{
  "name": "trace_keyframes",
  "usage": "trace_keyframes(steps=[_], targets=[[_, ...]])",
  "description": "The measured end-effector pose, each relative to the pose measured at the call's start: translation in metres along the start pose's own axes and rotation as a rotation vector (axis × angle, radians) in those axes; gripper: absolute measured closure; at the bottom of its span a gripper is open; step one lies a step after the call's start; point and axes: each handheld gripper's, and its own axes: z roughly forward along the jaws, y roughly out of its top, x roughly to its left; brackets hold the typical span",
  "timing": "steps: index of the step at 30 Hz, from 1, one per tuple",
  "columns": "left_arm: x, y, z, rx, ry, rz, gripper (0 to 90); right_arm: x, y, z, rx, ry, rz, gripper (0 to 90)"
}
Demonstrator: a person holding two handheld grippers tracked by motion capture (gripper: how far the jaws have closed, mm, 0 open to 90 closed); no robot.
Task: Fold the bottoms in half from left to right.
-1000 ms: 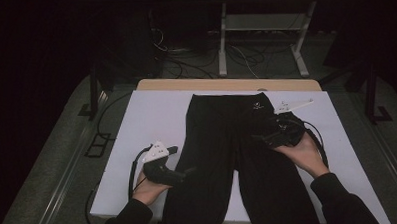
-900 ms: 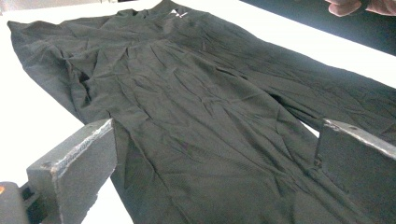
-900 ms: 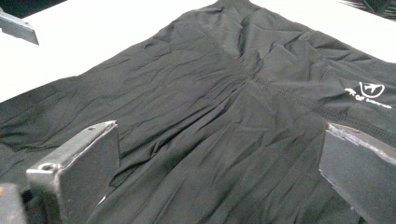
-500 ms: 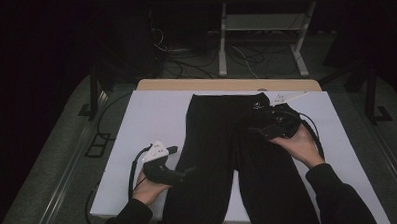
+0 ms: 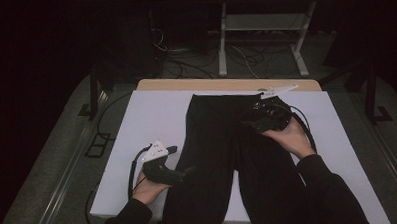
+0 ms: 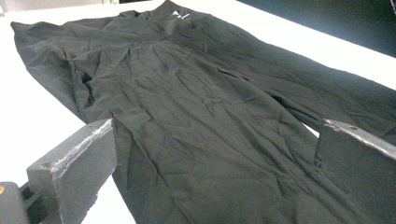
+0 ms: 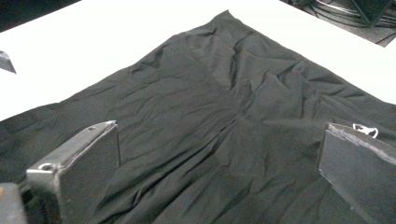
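Note:
A pair of black trousers (image 5: 215, 142) lies flat on the white table top (image 5: 151, 115), waistband at the far end and legs toward the person. My left gripper (image 5: 187, 171) sits at the outer edge of the left leg and points right. Its jaws stand wide open in the left gripper view (image 6: 215, 128), with the creased cloth (image 6: 196, 93) spread between and beyond them. My right gripper (image 5: 253, 120) hovers over the right side of the waist area. It is open too (image 7: 219, 128), above the crotch seam of the trousers (image 7: 210, 116). A small white logo (image 7: 365, 129) marks the waistband.
A wooden table edge (image 5: 187, 85) shows behind the white top. Farther back on the floor stand a white metal frame (image 5: 259, 29) and loose cables (image 5: 188, 56). Bare white surface lies on both sides of the trousers.
My right gripper has moved left and slightly farther away, from the right edge of the trousers to over the waist area. The left gripper has stayed put.

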Motion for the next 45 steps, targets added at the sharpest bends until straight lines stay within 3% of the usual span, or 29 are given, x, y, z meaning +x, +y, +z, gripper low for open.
trace_keyframes(steps=[25,45], targets=[[0.001,0.000,-0.001,-0.005,-0.002,-0.002,0.0,0.002,0.037,0.030,0.000,-0.004,0.005,0.0],[0.000,0.000,-0.003,-0.012,-0.007,-0.006,0.0,0.002,0.080,0.054,-0.044,0.023,0.007,0.0]])
